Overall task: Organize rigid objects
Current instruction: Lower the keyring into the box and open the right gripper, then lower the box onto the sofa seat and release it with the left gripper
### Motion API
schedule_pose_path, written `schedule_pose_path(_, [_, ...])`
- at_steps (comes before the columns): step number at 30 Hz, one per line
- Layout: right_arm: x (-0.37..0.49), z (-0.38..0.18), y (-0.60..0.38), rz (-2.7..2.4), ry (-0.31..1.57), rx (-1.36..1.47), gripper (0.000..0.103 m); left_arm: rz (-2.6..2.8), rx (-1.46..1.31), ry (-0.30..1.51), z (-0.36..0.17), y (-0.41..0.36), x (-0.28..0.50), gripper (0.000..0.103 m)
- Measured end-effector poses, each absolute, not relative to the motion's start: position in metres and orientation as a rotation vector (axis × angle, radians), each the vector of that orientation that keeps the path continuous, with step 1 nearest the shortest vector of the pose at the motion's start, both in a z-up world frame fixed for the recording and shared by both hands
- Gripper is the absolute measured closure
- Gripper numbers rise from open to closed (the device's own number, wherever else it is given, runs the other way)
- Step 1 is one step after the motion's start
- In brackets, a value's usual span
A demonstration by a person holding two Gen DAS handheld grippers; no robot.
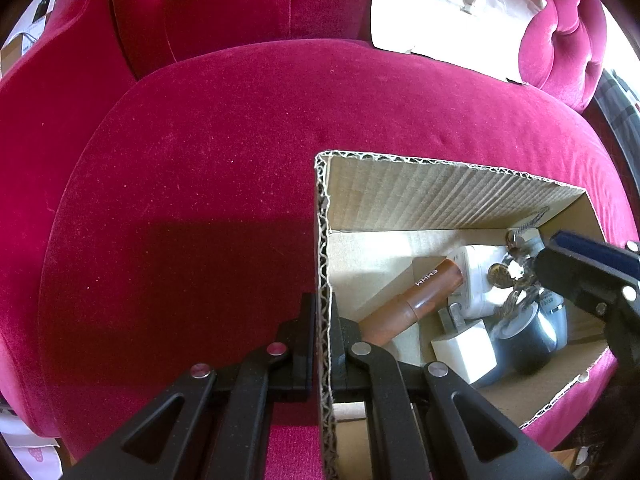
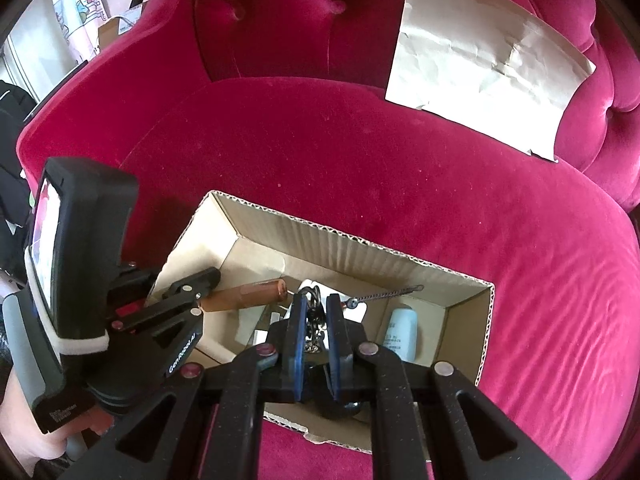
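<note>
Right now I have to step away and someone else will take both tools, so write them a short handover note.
Left tool: shut on the cardboard box, clamping its left wall.
Right tool: inside the box with a bunch of keys between its pads; firm grip or not, cannot tell.
Already in the box: brown tube, white chargers, grey bottle.
Left to do: settle the keys in the box. Nothing else loose shows on the red sofa except a paper envelope.

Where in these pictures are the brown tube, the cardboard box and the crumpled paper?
brown tube (image 1: 416,300): left wrist view, middle of its body.
cardboard box (image 1: 440,196): left wrist view, inner far wall.
crumpled paper (image 2: 484,64): right wrist view, centre of the sheet.
</note>
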State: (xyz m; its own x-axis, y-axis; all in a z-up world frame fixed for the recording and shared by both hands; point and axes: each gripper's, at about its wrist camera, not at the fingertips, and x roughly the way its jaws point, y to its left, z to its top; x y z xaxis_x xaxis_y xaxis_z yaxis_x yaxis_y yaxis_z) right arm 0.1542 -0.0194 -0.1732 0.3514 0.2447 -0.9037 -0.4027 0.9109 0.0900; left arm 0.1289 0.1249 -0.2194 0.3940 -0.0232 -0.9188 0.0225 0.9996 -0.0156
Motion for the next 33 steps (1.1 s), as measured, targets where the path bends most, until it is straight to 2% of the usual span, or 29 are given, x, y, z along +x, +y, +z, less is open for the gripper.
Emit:
schedule_pose_path(1, [0.155,-0.173,-0.02,0.42,1.14,-0.157,0.069,-0.029,-0.001,1.166,-0.219,0.125,0.129,0.1])
schedule_pose_path(3, [0.155,-0.171,-0.024,0.385,1.124,-0.158,0.02,-0.029,-0.002,1.166,-0.219,0.125,0.129,0.1])
schedule_pose_path(4, [0.155,-0.168,-0.027,0.37,1.107,-0.148,0.008,-0.029,-0.002,1.166,-0.219,0.125,0.129,0.1])
schedule_pose_path(5, [0.154,-0.166,-0.03,0.36,1.09,-0.133,0.006,-0.028,-0.002,1.166,-0.219,0.125,0.129,0.1])
schedule_pose_path(9, [0.159,-0.167,-0.035,0.316,1.109,-0.154,0.0,-0.027,-0.001,1.165,-0.219,0.125,0.129,0.1])
schedule_pose_path(33, [0.155,-0.17,-0.059,0.277,1.152,-0.098,0.0,-0.009,0.032,1.135,-0.204,0.116,0.12,0.099])
